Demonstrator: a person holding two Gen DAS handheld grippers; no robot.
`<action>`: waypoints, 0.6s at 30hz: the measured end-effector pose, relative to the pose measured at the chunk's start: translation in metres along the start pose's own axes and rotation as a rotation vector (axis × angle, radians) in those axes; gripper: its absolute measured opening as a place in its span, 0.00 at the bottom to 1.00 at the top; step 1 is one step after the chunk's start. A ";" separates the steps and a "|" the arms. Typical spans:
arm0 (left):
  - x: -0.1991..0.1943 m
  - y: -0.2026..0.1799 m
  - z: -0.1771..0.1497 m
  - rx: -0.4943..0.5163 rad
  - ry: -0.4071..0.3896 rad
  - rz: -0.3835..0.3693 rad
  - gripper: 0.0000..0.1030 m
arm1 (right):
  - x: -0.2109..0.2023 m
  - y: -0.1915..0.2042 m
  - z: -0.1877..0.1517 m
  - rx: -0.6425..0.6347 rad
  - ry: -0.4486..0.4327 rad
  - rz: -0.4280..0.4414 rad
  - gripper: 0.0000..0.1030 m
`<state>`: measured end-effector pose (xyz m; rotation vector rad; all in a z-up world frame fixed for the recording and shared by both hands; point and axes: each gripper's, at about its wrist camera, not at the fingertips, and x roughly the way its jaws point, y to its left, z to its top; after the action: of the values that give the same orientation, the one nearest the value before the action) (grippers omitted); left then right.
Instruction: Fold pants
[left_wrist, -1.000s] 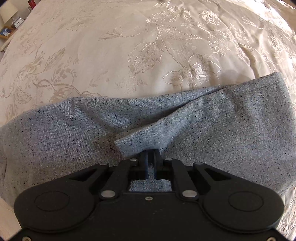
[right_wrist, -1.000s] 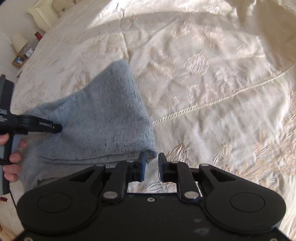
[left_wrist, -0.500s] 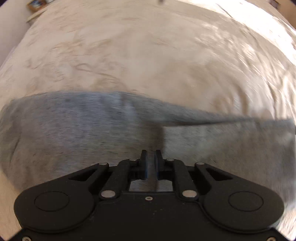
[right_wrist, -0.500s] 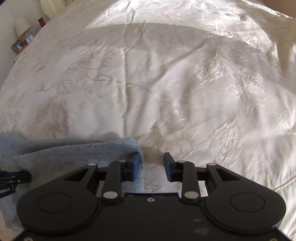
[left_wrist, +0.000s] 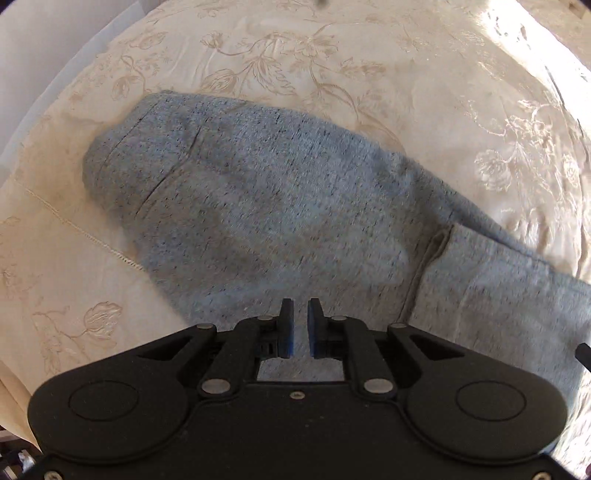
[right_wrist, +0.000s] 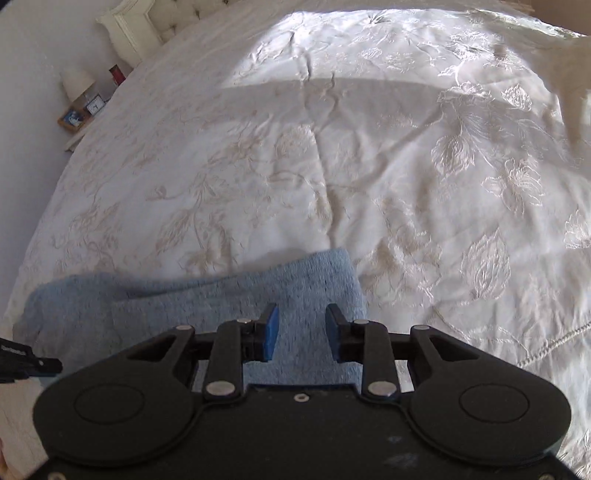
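Your left tongs' black body hides the near part of the grey speckled knit pants (left_wrist: 280, 206), and their right end runs off the frame, smeared by blur. In your right view, the other black tongs (right_wrist: 29, 363) are cut off at the left edge. The small bedside clock (right_wrist: 96, 107) is too small to read.

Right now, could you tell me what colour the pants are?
Heathered grey with dark flecks, best in the left wrist view: pants.
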<state>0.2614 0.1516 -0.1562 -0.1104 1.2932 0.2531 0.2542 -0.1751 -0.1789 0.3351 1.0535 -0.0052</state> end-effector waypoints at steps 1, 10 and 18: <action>0.001 0.000 -0.003 0.014 -0.004 0.007 0.17 | 0.004 -0.002 -0.007 -0.012 0.027 -0.014 0.30; 0.008 0.033 -0.041 0.085 0.023 0.051 0.17 | -0.012 0.009 -0.045 -0.177 0.032 -0.084 0.31; 0.008 0.078 -0.044 0.123 0.025 0.033 0.17 | -0.012 0.124 -0.032 -0.308 -0.072 0.106 0.32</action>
<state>0.2033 0.2187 -0.1716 0.0125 1.3326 0.2002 0.2411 -0.0504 -0.1501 0.1098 0.9470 0.2368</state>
